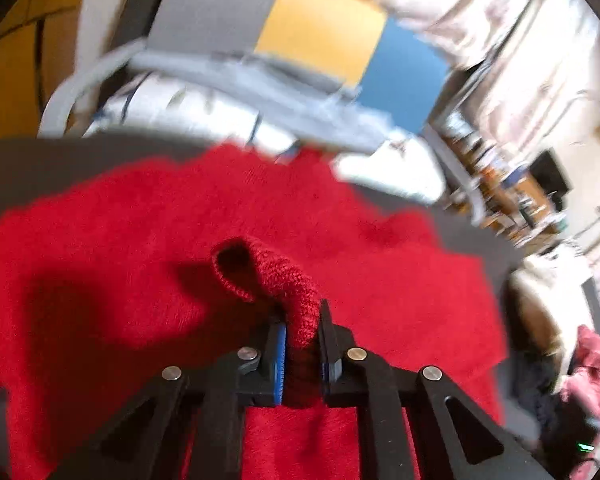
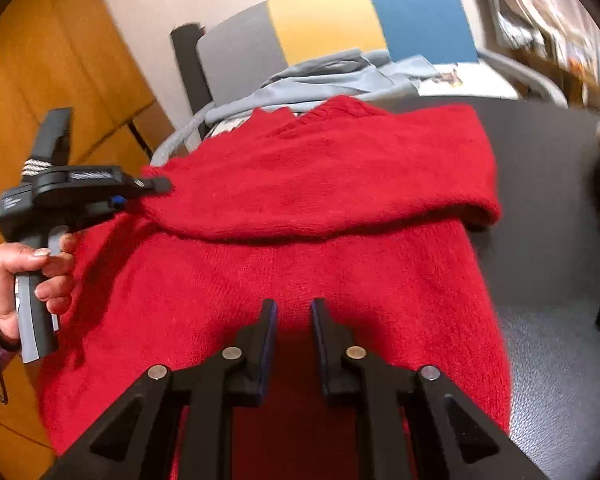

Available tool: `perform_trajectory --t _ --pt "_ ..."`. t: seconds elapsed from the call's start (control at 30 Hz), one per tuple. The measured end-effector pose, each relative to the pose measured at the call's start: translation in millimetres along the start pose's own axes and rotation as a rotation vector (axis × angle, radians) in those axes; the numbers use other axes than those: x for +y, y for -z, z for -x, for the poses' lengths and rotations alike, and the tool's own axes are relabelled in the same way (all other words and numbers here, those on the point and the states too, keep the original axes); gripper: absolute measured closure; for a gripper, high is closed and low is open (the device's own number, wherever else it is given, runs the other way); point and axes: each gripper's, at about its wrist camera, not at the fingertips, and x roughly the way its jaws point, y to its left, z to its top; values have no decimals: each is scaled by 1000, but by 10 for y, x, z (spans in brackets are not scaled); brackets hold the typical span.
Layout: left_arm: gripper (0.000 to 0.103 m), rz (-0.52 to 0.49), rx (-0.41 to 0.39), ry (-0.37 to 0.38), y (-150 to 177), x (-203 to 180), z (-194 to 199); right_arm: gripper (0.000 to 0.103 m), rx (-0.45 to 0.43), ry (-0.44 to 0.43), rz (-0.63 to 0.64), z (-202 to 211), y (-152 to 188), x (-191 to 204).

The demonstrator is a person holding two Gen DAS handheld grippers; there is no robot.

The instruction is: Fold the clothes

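Black fingers of the left gripper [image 1: 302, 344], low in frame, pinch a ribbed cuff of the red sweater [image 2: 300, 240] spread across the grey counter [image 2: 540, 184]. Right gripper [image 2: 294, 320] hovers nearly closed, empty, above the hem. Tugging one-handed could drag the knit askew.

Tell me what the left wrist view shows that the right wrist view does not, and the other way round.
Only the left wrist view: the left gripper up close, its jaws pinching a ribbed edge of the red sweater, and a pink garment heaped at the right edge.

Only the right wrist view: the hand holding the left gripper from the side, the sweater's top part folded over its body, and the right gripper, its nearly closed jaws over the knit with nothing visibly pinched.

Both: the red sweater and the grey, yellow and blue chair back.
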Motion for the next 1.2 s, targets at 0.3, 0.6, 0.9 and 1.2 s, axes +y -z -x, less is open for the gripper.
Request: perform_trajectory --t 0.3,0.6,0.9,1.2 --pt "91 -54 -131 43 -563 13 591 92 14 36 -74 7 -353 -124" --pt "91 76 -56 -40 -152 611 370 101 -8 255 -86 -227 -786 -534" --pt "90 23 -19 -189 592 881 3 92 -17 172 -204 38 -527 -716" --pt "84 74 -52 -153 651 947 20 92 -75 173 -107 13 -1060 -507"
